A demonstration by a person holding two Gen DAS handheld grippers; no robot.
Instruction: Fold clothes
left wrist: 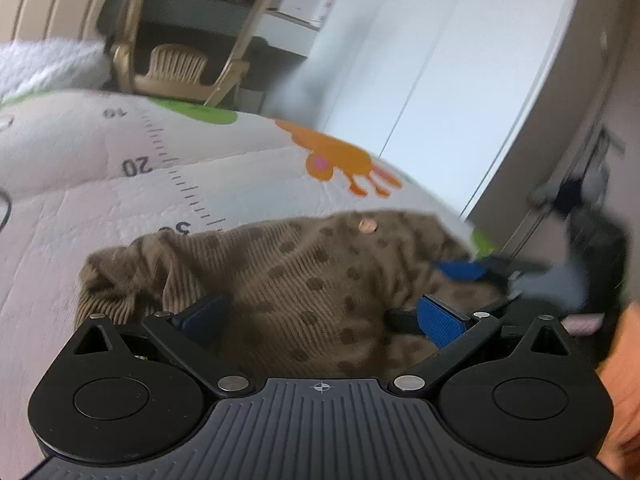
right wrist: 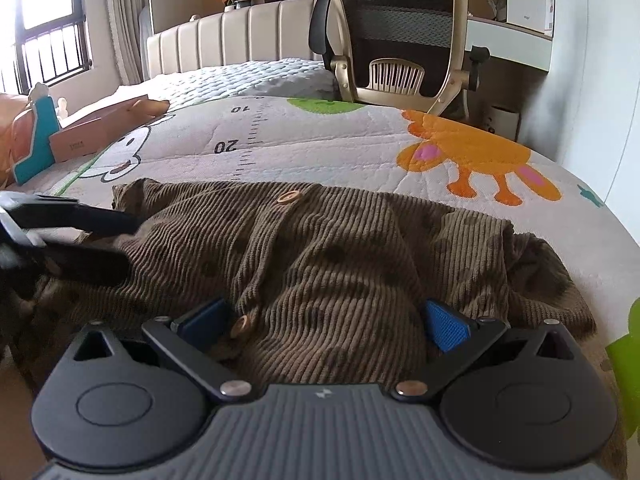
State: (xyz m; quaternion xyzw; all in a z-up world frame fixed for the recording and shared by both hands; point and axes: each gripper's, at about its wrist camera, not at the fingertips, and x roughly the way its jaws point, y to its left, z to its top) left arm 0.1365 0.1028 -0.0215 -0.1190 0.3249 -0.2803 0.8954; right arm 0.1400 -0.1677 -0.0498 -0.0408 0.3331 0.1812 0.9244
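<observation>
I see both grippers, left (left wrist: 320, 316) and right (right wrist: 326, 320), jaws wide over the brown corduroy cardigan (right wrist: 320, 248) bunched mid-frame on the bed quilt (right wrist: 320, 152).

Cardigan (right wrist: 320, 248) lies on the mat (right wrist: 320, 152) right before the right gripper (right wrist: 326, 324); chair (right wrist: 400, 40) behind, box (right wrist: 100, 128) far left.

The brown dotted garment (left wrist: 304, 280) is spread on the printed mat (left wrist: 100, 200), between the wide-spread left gripper (left wrist: 320, 320) fingers.
</observation>
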